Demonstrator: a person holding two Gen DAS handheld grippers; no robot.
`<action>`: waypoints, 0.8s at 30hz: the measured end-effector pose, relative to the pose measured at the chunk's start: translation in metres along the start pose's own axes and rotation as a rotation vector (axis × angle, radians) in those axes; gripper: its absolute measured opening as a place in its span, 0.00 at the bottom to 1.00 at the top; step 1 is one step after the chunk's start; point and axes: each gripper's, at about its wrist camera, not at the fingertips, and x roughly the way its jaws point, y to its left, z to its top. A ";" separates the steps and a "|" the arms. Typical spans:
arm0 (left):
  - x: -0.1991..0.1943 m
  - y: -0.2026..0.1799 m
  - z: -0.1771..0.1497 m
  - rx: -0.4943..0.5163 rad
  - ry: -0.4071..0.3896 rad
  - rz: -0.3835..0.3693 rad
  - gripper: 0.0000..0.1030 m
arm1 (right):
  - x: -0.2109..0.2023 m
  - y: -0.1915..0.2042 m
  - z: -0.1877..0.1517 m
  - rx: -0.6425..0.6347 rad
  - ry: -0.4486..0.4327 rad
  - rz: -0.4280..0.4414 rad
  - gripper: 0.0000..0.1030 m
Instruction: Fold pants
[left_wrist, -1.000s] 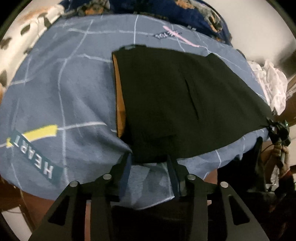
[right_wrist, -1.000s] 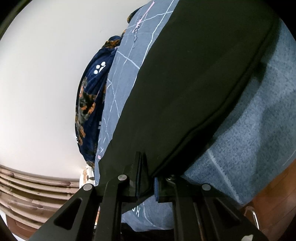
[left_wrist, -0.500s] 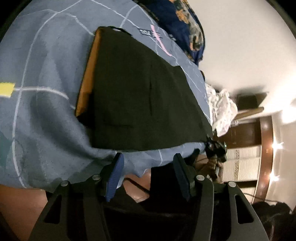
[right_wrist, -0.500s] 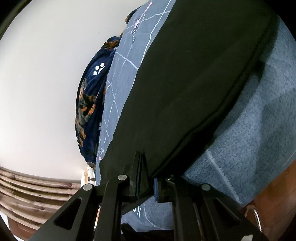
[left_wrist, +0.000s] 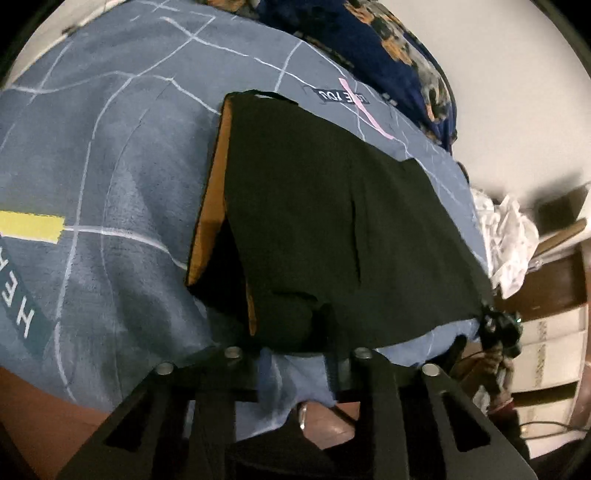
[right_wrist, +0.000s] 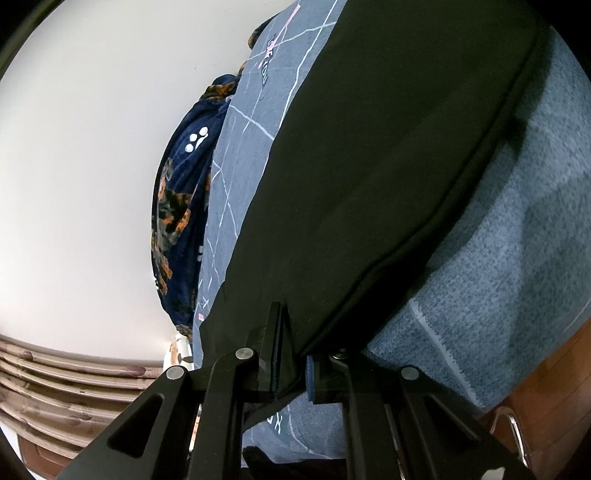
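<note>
Pants (left_wrist: 332, 206), black with an orange lining, lie folded flat on the blue-grey bedspread (left_wrist: 110, 166), reaching its near edge. Left gripper (left_wrist: 295, 354) at that near edge, jaws just closed in narrow on a bunched black corner of cloth, orange lining exposed just left of it. Yellow stripe and white lettering toward the bedspread's left edge; dark patterned blanket (left_wrist: 399, 48) along the far edge; white crumpled cloth (left_wrist: 509, 236) past the right edge. Right gripper (right_wrist: 291, 354) clamped tight on the pants' hem at the bedspread's near right edge.
</note>
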 end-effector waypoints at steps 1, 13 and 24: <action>-0.002 -0.006 -0.001 0.017 -0.011 0.023 0.18 | 0.000 0.000 0.000 0.000 -0.001 0.000 0.07; -0.018 -0.025 0.021 0.161 -0.185 0.234 0.14 | 0.000 0.001 -0.003 -0.012 -0.031 0.014 0.08; 0.004 0.007 0.009 0.093 -0.097 0.164 0.15 | 0.002 0.003 -0.002 -0.033 -0.039 0.014 0.05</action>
